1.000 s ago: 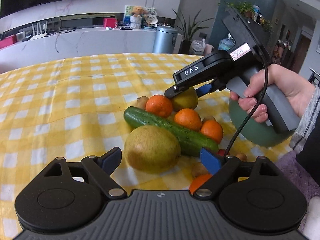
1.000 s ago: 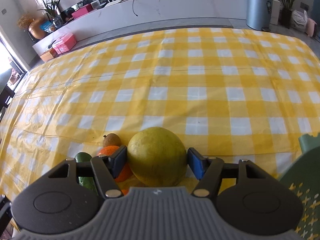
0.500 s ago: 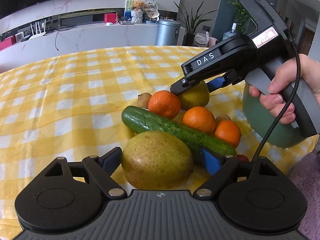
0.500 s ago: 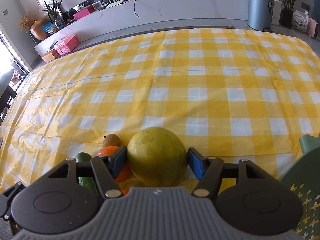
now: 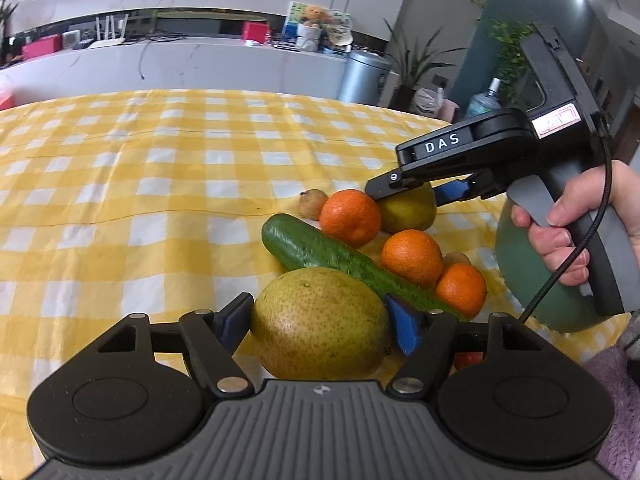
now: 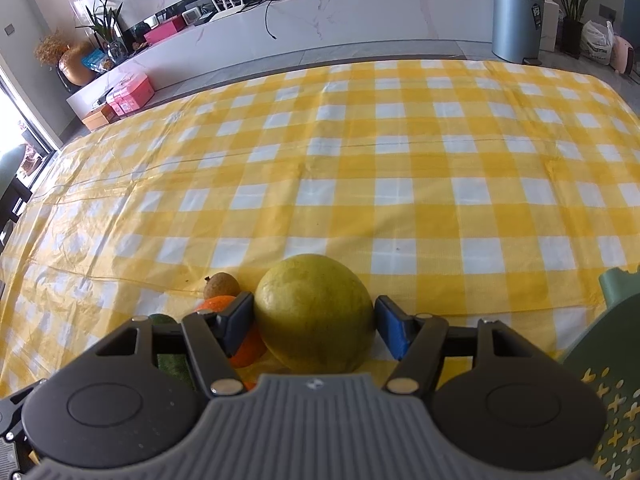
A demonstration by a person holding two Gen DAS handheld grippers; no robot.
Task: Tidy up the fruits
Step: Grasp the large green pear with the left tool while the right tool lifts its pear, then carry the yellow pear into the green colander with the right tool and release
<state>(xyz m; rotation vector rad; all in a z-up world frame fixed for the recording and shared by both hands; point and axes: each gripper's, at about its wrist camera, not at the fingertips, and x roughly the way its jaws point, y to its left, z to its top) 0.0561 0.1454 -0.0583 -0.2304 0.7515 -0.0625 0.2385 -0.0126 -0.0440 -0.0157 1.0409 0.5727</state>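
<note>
the left gripper (image 5: 320,322) is closing its jaws around a speckled pear (image 5: 320,322) on the checked tablecloth (image 5: 120,184); the pads look just short of touching. the right gripper (image 6: 314,320) grips a yellow-green pear (image 6: 314,314). the cucumber (image 5: 344,262) and three tangerines (image 5: 412,258) lie alongside. the green basket (image 6: 600,392) shows nothing inside from here.

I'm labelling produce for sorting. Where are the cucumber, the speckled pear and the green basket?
cucumber (image 5: 320,254): left wrist view, mid-length of its skin.
speckled pear (image 5: 320,326): left wrist view, front face.
green basket (image 6: 600,392): right wrist view, perforated wall.
</note>
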